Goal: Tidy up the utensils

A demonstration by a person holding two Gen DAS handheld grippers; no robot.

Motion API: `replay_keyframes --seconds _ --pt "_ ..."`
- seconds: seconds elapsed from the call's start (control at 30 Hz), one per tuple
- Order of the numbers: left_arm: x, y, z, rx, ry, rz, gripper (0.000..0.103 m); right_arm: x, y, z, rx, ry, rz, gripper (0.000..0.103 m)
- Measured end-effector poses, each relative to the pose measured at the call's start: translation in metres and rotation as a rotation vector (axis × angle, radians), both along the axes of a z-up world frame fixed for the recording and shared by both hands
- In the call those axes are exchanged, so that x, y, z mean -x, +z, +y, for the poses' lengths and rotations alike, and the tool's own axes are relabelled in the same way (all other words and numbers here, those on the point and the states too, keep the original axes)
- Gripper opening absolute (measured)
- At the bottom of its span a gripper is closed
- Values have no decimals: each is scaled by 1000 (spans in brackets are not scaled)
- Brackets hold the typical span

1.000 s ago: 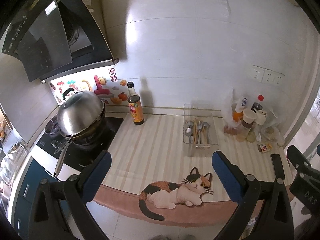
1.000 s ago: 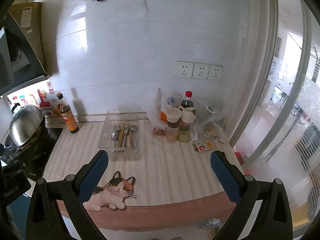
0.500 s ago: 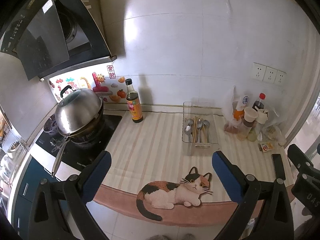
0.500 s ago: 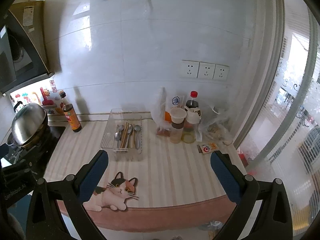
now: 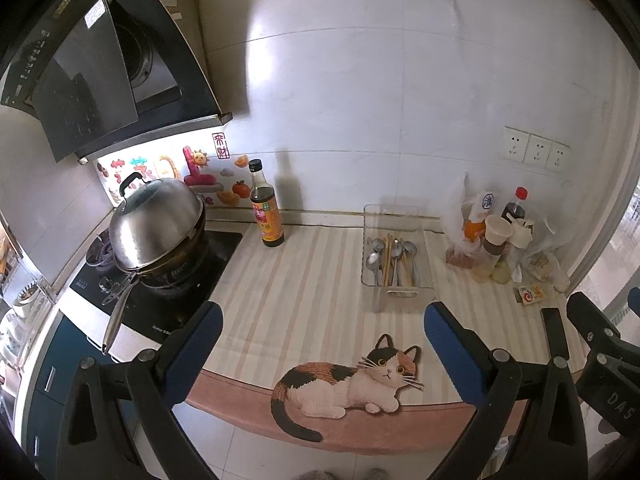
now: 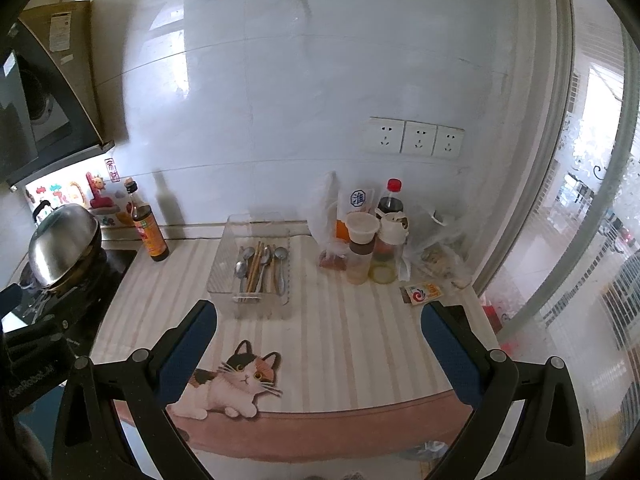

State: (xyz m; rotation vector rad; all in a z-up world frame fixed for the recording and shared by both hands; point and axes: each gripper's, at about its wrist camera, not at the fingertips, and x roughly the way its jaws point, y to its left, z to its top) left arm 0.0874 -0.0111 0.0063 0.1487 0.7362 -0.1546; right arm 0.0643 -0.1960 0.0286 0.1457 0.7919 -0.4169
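1. Both views have pulled back from the counter; nothing on it has shifted.
2. Left gripper (image 5: 320, 344) and right gripper (image 6: 320, 344) hang spread wide, empty, near the counter's front edge.
3. Clear plastic organizer tray (image 6: 224, 258) sits far centre, holding metal spoons (image 6: 241, 266) and wooden chopsticks (image 6: 254, 266).
4. Dark sauce bottle (image 6: 149, 228) stands left; condiment bottles and bags (image 6: 370, 248) right.
5. Cat-print mat (image 6: 230, 386) lies unobstructed before the tray.
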Motion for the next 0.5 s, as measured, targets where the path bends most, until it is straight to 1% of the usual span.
replay_keyframes --seconds 0.5 --pt "3 2 -2 2 0 -5 103 0 3 4 -1 5 -11 103"
